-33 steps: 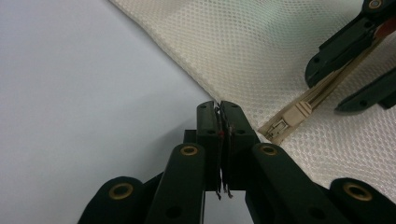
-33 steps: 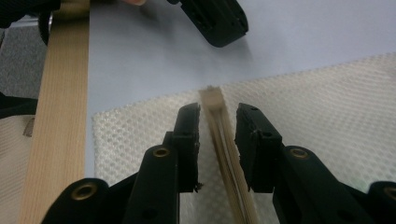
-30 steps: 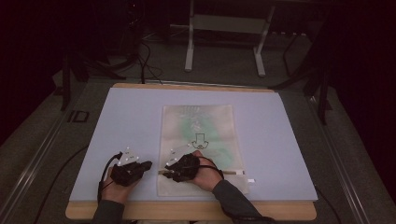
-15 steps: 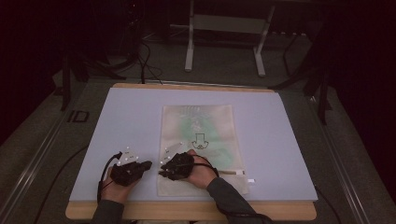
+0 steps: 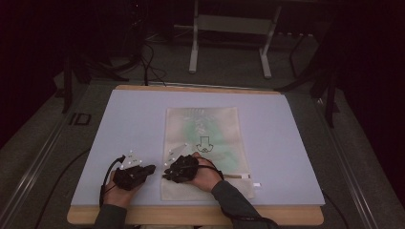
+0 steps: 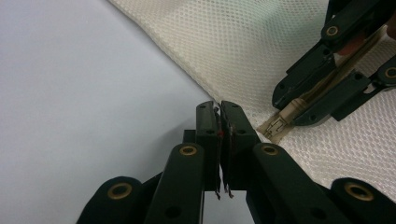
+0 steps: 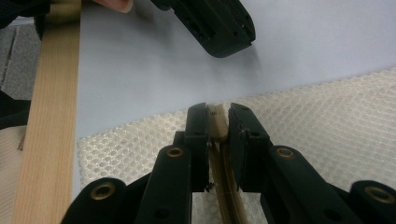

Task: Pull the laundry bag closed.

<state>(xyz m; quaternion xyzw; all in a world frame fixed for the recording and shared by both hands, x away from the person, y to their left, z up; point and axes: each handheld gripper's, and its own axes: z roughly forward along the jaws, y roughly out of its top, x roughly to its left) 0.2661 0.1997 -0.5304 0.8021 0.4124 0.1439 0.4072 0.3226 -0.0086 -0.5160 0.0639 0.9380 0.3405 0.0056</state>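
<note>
My right hand-held gripper (image 7: 217, 128) has just closed on the beige zipper strip (image 7: 217, 123) of the cream mesh bag (image 5: 203, 143); my left hand-held gripper (image 6: 220, 121) is together, empty. I read no writing.

left gripper (image 6: 220, 140): jaws together, empty | right gripper (image 7: 217, 140): jaws just closing, clamped

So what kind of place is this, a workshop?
Probably a lab or recording studio: a lone pale-topped table in a dark room, cables on the floor, and a metal stand behind.
</note>
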